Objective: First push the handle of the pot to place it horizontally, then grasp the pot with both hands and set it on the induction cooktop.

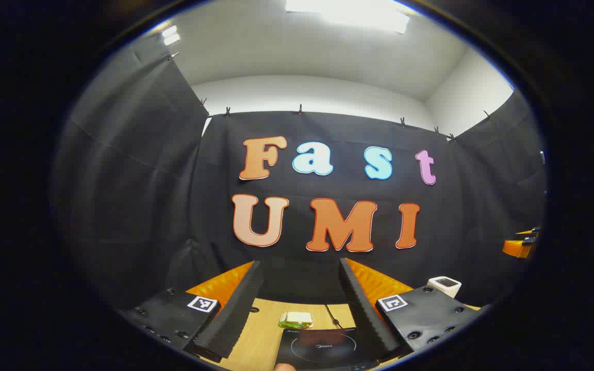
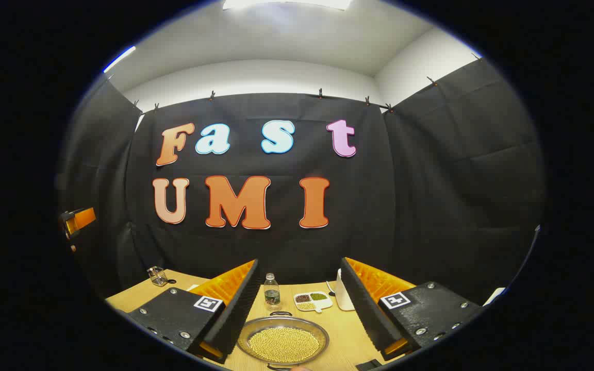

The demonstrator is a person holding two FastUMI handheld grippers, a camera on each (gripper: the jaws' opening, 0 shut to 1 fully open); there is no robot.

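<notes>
Left gripper [image 1: 299, 309]: held level above the table, jaws spread wide, nothing between the fingers [image 1: 235, 309]. Right gripper [image 2: 297, 309]: likewise level, jaws parted wide, fingers [image 2: 232, 312] gripping nothing, both pointed toward the far wall.

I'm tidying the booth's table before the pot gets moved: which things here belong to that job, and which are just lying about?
Job: pot of yellow beans, induction cooktop, left gripper, right gripper.

Lying about: sandwich, bottle, divided dish, glass jar.
</notes>
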